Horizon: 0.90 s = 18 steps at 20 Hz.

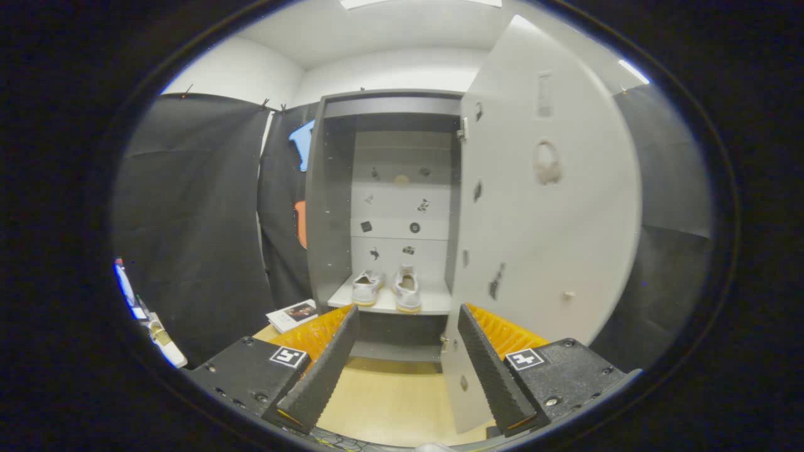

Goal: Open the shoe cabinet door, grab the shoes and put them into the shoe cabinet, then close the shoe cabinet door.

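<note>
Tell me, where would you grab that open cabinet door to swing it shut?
Probably by the free edge of the door, the edge nearest the open, empty hand-held gripper. It stands ajar, hinged beside the shelf with the shoes, so closing the fingers over that thin edge from the front looks simplest.

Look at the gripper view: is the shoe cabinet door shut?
No: the door stands swung wide open, showing both shoes on the shelf inside, beyond the open gripper.
</note>
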{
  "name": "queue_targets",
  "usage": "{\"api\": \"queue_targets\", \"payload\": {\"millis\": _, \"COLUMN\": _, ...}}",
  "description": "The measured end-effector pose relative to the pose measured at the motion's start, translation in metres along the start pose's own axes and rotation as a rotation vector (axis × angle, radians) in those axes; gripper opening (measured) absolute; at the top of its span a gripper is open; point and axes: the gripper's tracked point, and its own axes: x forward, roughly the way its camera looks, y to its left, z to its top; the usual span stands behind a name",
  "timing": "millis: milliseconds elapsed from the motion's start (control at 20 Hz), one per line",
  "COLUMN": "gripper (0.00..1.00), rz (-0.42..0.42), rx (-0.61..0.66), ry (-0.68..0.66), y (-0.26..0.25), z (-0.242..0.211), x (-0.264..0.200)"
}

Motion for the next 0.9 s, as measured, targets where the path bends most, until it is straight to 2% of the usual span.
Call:
{"api": "queue_targets", "payload": {"millis": 250, "gripper": 0.99, "rz": -0.089, "rx": -0.001, "ry": 0.023, "y": -0.063, "z": -0.011, "x": -0.048}}
{"api": "queue_targets", "payload": {"millis": 450, "gripper": 1.0, "rz": -0.144, "rx": 0.027, "ry": 0.002, "y": -0.113, "z": -0.009, "x": -0.067}}
{"api": "queue_targets", "payload": {"millis": 700, "gripper": 1.0, "rz": -0.157, "rx": 0.065, "ry": 0.013, "y": -0.171, "z": -0.012, "x": -0.064}}
{"api": "queue_targets", "payload": {"millis": 900, "gripper": 1.0, "rz": -0.13, "rx": 0.078, "ry": 0.029, "y": -0.205, "z": -0.02, "x": -0.039}}
